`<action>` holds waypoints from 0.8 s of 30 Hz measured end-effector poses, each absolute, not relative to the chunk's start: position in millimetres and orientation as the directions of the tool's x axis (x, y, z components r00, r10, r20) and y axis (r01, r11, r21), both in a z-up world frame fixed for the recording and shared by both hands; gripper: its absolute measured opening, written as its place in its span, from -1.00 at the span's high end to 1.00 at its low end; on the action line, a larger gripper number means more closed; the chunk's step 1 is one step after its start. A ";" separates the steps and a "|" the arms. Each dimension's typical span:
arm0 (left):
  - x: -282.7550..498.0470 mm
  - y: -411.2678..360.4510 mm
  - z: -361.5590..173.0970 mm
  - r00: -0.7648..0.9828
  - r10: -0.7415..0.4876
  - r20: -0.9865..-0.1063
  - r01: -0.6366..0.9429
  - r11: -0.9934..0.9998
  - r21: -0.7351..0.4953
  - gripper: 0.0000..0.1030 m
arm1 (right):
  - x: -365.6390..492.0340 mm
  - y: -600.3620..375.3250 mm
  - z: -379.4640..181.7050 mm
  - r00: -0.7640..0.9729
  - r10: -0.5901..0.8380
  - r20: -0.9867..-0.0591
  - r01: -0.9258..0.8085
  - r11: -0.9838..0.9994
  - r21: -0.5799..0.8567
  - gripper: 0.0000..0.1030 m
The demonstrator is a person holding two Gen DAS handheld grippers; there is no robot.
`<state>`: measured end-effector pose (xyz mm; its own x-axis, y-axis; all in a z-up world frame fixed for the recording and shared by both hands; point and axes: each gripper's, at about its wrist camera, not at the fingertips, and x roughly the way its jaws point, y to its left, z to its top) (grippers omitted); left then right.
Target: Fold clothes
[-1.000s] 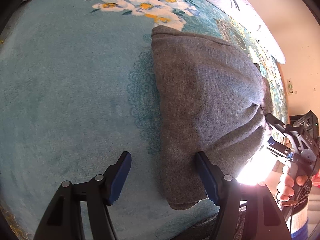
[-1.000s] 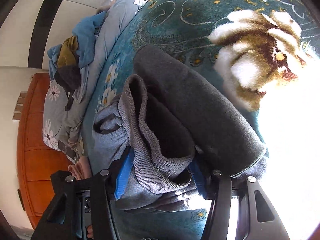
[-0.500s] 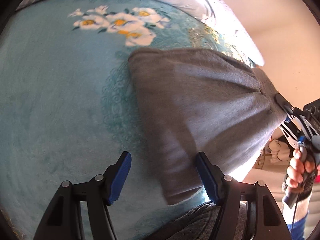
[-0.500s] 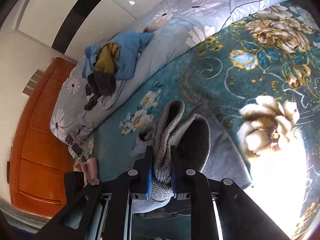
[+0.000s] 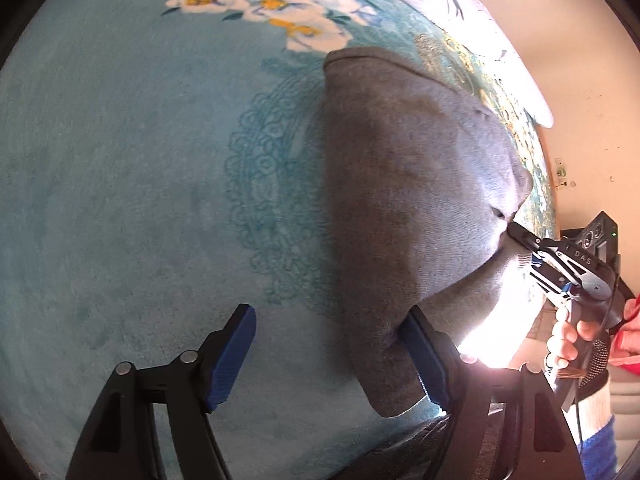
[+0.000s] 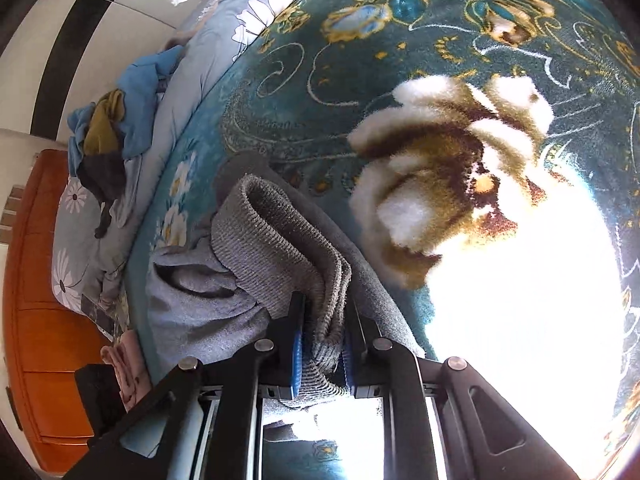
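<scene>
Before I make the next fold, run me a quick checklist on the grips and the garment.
1. Right hand-held gripper clamped on the ribbed hem of the grey sweater: ok.
2. Left hand-held gripper gripping the sweater: not ok, jaws opening, nothing pinched between them.
3. Sweater's near corner within the left jaws: not ok, it lies beside the right-side pad.
4. Teal blanket bare for laying: ok.
5. Sweater's layers aligned underneath: cannot tell.

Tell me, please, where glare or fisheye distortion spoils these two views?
Left wrist view: sunlight blows out a patch beside the grey garment; the blanket bulges, corners black. Right wrist view: a white patch washes out the blanket's lower right; the ribbed hem stays sharp.
</scene>
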<state>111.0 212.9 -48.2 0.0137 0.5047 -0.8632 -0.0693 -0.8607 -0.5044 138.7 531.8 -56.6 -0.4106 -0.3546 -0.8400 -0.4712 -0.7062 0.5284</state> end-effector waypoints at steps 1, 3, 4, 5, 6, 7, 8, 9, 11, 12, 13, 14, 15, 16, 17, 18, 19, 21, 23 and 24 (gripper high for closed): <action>110.6 212.9 -43.3 0.007 0.505 -0.863 -0.081 -0.860 -0.504 -0.52 | 138.1 530.1 -55.0 -0.405 -0.347 -0.846 -0.468 -0.716 0.518 0.65; 109.9 213.1 -33.5 -0.007 0.505 -0.863 -0.105 -0.858 -0.502 -0.49 | 135.7 526.1 -47.4 -0.389 -0.338 -0.857 -0.451 -0.741 0.497 0.58; 109.6 213.2 -28.7 -0.014 0.506 -0.863 -0.117 -0.858 -0.501 -0.49 | 134.4 524.5 -43.0 -0.383 -0.331 -0.862 -0.441 -0.754 0.486 0.58; 109.2 213.3 -23.8 -0.021 0.506 -0.862 -0.129 -0.857 -0.500 -0.49 | 133.9 523.7 -38.1 -0.375 -0.320 -0.870 -0.431 -0.771 0.469 0.56; 107.9 213.2 -19.2 -0.030 0.508 -0.861 -0.141 -0.855 -0.500 -0.50 | 134.2 522.5 -33.1 -0.367 -0.308 -0.878 -0.419 -0.788 0.452 0.49; 104.9 212.2 -14.9 -0.044 0.512 -0.858 -0.150 -0.852 -0.501 -0.50 | 134.4 521.3 -27.9 -0.359 -0.294 -0.886 -0.407 -0.805 0.432 0.42; 102.6 210.7 -10.2 -0.057 0.511 -0.858 -0.156 -0.853 -0.498 -0.50 | 134.6 520.9 -21.5 -0.353 -0.269 -0.896 -0.397 -0.824 0.404 0.41; 99.4 209.2 -4.8 -0.072 0.508 -0.859 -0.162 -0.855 -0.492 -0.50 | 134.4 521.4 -16.1 -0.352 -0.247 -0.903 -0.388 -0.839 0.382 0.41; 93.5 204.2 4.2 -0.115 0.498 -0.859 -0.171 -0.862 -0.477 -0.50 | 134.4 522.8 -4.1 -0.364 -0.213 -0.907 -0.372 -0.859 0.352 0.41; 91.4 202.6 8.3 -0.137 0.498 -0.856 -0.178 -0.863 -0.473 -0.50 | 134.4 523.5 2.3 -0.374 -0.202 -0.905 -0.365 -0.865 0.344 0.41; 86.5 206.5 10.9 -0.152 0.505 -0.850 -0.192 -0.858 -0.476 -0.50 | 133.1 523.3 7.4 -0.387 -0.205 -0.899 -0.354 -0.867 0.350 0.41; 78.5 215.4 8.7 -0.154 0.513 -0.845 -0.206 -0.853 -0.480 -0.50 | 129.4 521.3 11.4 -0.396 -0.215 -0.893 -0.337 -0.870 0.359 0.41; 76.4 222.4 13.1 -0.152 0.522 -0.839 -0.225 -0.845 -0.485 -0.50 | 123.3 516.3 14.1 -0.400 -0.223 -0.889 -0.316 -0.877 0.362 0.41; 75.8 228.0 17.9 -0.148 0.531 -0.835 -0.240 -0.838 -0.490 -0.50 | 115.1 509.7 14.5 -0.397 -0.231 -0.888 -0.295 -0.884 0.362 0.41; 72.9 236.9 19.1 -0.144 0.543 -0.828 -0.251 -0.829 -0.500 -0.50 | 106.9 502.5 13.2 -0.391 -0.244 -0.887 -0.270 -0.891 0.364 0.41; 71.9 243.2 20.7 -0.140 0.559 -0.817 -0.258 -0.817 -0.515 -0.50 | 98.9 496.1 10.4 -0.384 -0.256 -0.887 -0.253 -0.895 0.368 0.41; 70.9 249.5 22.4 -0.136 0.575 -0.807 -0.264 -0.806 -0.530 -0.50 | 91.0 490.2 6.3 -0.374 -0.263 -0.889 -0.238 -0.899 0.366 0.41; 73.7 255.5 24.5 -0.130 0.568 -0.813 -0.272 -0.809 -0.521 -0.50 | 75.8 480.8 -4.0 -0.349 -0.255 -0.902 -0.219 -0.913 0.343 0.41; 77.4 257.9 23.5 -0.123 0.541 -0.832 -0.272 -0.825 -0.496 -0.50 | 65.4 478.3 -15.4 -0.320 -0.234 -0.918 -0.211 -0.927 0.310 0.41; 75.3 259.0 16.7 -0.115 0.532 -0.839 -0.257 -0.832 -0.492 -0.50 | 61.1 478.2 -20.9 -0.306 -0.225 -0.925 -0.209 -0.932 0.296 0.41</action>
<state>75.3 259.0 16.7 -0.1148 0.5322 -0.8388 -0.2571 -0.8315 -0.4924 61.1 478.2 -20.9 -0.3064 -0.2248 -0.9250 -0.2094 -0.9320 0.2958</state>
